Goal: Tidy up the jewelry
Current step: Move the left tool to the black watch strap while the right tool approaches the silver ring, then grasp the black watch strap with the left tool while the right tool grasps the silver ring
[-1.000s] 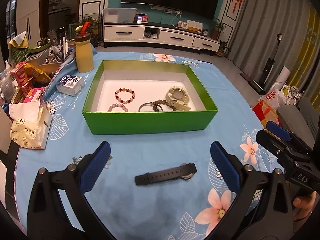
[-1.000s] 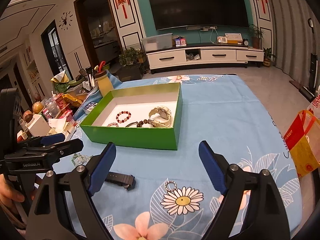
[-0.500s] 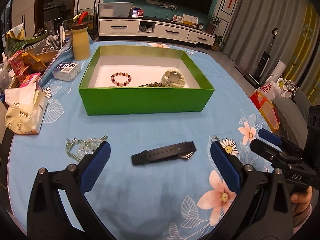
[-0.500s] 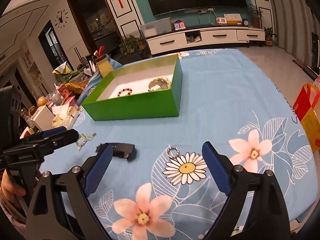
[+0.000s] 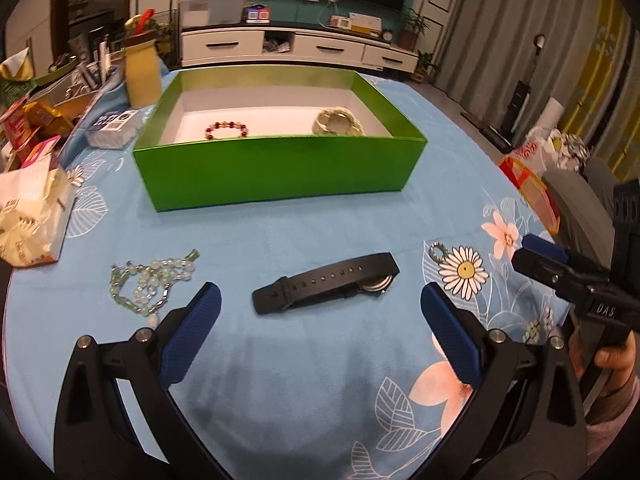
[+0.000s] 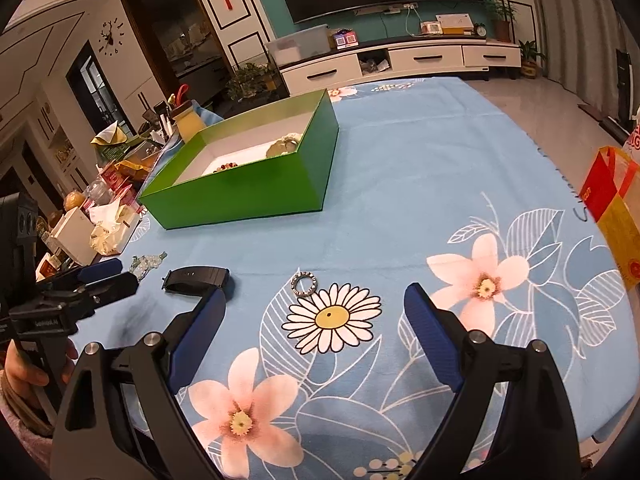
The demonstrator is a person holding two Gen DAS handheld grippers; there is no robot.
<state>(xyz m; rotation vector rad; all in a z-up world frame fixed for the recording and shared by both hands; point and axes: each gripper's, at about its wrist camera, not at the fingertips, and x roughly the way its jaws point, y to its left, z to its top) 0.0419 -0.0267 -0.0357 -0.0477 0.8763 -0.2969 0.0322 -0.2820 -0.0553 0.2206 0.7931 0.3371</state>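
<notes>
A black watch [image 5: 326,282] [image 6: 196,278] lies flat on the blue flowered cloth, just beyond my open left gripper [image 5: 320,300]. A pale green bead necklace [image 5: 150,282] [image 6: 149,262] is heaped to its left. A small silver ring [image 5: 439,251] [image 6: 304,282] rests by the daisy print, just ahead of my open right gripper [image 6: 314,304]. Nothing sits between either pair of fingers. The green box [image 5: 280,170] [image 6: 248,196] behind holds a red bead bracelet [image 5: 226,130] and a pale watch [image 5: 338,122].
A tissue pack [image 5: 28,216], a yellow bottle [image 5: 142,72] and snack packets crowd the table's left side. A red and yellow bag [image 6: 612,204] hangs past the right edge. A person's hand [image 5: 608,360] holds the right gripper.
Both grippers have sunk toward the cloth and pulled back from the box; the necklace and the ring have come into the left wrist view. Their jaws stay wide.
</notes>
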